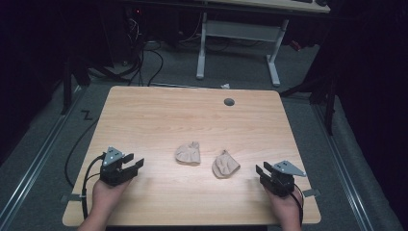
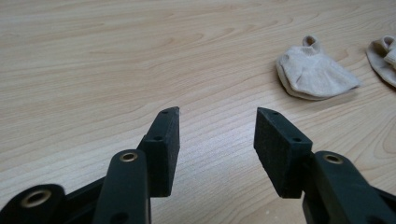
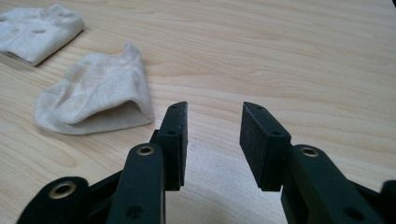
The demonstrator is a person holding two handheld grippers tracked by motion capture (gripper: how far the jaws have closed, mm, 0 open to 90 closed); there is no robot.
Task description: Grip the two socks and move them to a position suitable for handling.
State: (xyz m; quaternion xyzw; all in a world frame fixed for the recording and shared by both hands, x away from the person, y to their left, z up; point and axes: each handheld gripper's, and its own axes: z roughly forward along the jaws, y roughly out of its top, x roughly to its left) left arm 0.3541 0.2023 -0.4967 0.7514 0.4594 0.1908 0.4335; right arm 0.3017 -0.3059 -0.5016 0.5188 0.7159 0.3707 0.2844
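Two small beige socks lie near the middle of the wooden table (image 1: 159, 110), a little toward the person's edge. The left sock (image 1: 188, 153) sits at about 1 o'clock from the left gripper (image 1: 133, 161), well apart from it; in the left gripper view it lies up at 2 o'clock beyond the jaws, its cuff opening turned away. The right sock (image 1: 225, 164) lies at about 10 o'clock from the right gripper (image 1: 261, 172) and nearer to it, just beyond the jaw tips; in the right gripper view it sits at 10 o'clock, its open mouth facing the camera.

Both grippers have their jaws spread wide with nothing between them, only bare wood showing in the gap. Each rests low at the near edge of the table, held in a hand (image 1: 108, 192) coming from 6 o'clock, and each angles inward toward the sock on its own side. That reads as a ready stance: jaws opened in advance so each can slide over a sock's edge

The socks lie slightly apart and crumpled, so pairing or flattening them looks like the work ahead, not yet begun
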